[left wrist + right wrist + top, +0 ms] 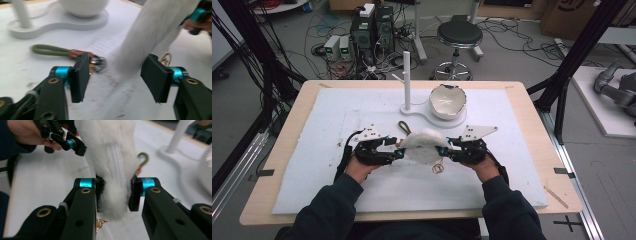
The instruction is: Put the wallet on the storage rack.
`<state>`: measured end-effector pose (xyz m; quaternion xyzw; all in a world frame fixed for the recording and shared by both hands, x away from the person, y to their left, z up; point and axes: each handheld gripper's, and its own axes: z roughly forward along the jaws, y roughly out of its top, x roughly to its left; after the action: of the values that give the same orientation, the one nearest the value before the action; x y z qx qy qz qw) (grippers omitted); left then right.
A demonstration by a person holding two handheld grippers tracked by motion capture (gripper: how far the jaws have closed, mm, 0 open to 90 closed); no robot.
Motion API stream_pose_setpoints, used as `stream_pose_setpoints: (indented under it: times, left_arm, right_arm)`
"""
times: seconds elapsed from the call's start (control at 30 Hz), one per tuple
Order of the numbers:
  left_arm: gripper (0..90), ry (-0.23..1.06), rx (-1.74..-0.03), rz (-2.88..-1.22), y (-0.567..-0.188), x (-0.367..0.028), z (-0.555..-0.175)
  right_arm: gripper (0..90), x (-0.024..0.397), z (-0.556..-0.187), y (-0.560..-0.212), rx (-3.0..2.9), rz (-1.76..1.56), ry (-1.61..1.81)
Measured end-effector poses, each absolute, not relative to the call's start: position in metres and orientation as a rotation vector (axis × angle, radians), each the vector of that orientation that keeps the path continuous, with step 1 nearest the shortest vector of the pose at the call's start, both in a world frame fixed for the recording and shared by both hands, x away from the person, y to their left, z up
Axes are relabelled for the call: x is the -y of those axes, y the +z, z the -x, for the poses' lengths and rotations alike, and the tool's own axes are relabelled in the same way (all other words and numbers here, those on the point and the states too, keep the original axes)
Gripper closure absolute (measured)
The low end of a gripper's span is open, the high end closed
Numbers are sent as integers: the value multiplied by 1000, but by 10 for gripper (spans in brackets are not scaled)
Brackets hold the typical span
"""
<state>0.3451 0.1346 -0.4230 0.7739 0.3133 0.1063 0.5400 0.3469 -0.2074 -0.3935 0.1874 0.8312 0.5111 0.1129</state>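
At the centre of the high view we see a white fluffy fur pouch (424, 145) suspended between the two grippers above the white foam mat (337, 115). The right gripper (113, 192) pinches one end of the pouch, its pads pressed into the fur on either side of the white zipper (115, 162). The left gripper (115, 75) stands spread, its pads clear of the fur that hangs between them. An olive loop strap with brown leather tab (53, 50) lies on the mat at the left of the left gripper view. A white ceramic bowl (447, 100) sits on a white stand with upright post (407, 80) in the upper centre of the high view.
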Motion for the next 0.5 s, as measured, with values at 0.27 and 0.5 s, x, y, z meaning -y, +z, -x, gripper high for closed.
stream_pose_setpoints:
  times: [0.27,0.5]
  left_arm:
    - [262,366,-862,-1789,-422,-166,-353]
    - [262,381,-916,-1766,-424,-185,-359]
  right_arm:
    - [745,215,-354,-371,-2377,-522,1398]
    - [747,214,-378,-335,-2322,-488,1340]
